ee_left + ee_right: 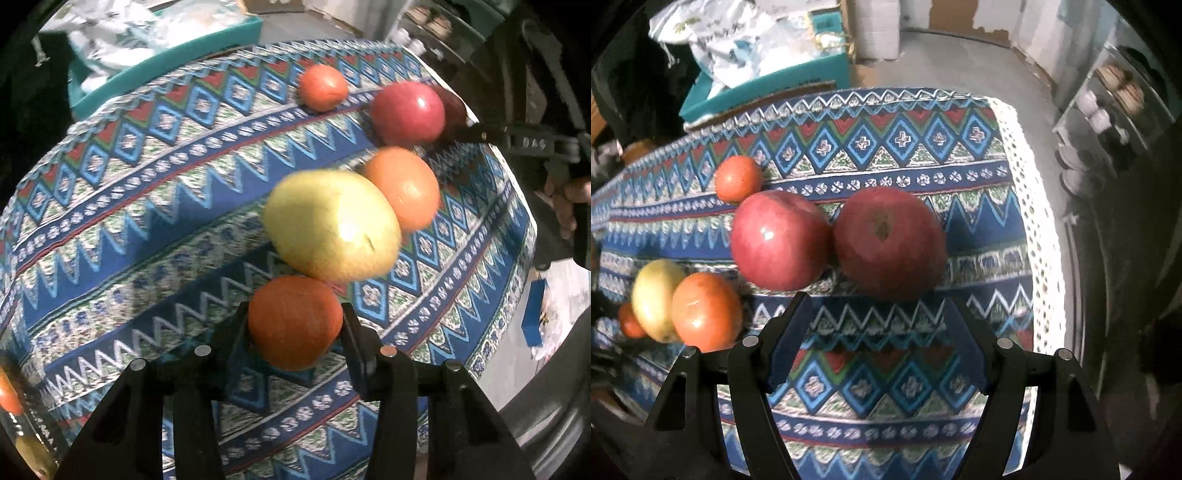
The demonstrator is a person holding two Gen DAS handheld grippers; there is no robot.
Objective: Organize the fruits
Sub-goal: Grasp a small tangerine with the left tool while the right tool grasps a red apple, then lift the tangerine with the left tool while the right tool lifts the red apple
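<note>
The left tool (295,325) is closing around a small orange fruit (294,322) at the bottom centre of its view, one finger pressing on each side, so it appears to be gripping it just above the patterned cloth of the table (147,206). Directly above it in the frame a yellow-green pear-like fruit (332,225) is lying, touching a larger orange fruit (402,186), and further toward the upper right a red apple (408,112) and a small orange one (322,87) are sitting. The right tool (877,314) is standing wide open and empty, its fingers flanking the space just below a second red apple (890,242), which is resting beside the first apple (779,240) at the centre of that view. The apple is looking firm, smooth and fairly heavy, so it is likely slippery under hard fingers; gripping across its widest middle would be the safest hold. The held orange fruit is probably softer-skinned and lighter, calling for gentler pressure.
</note>
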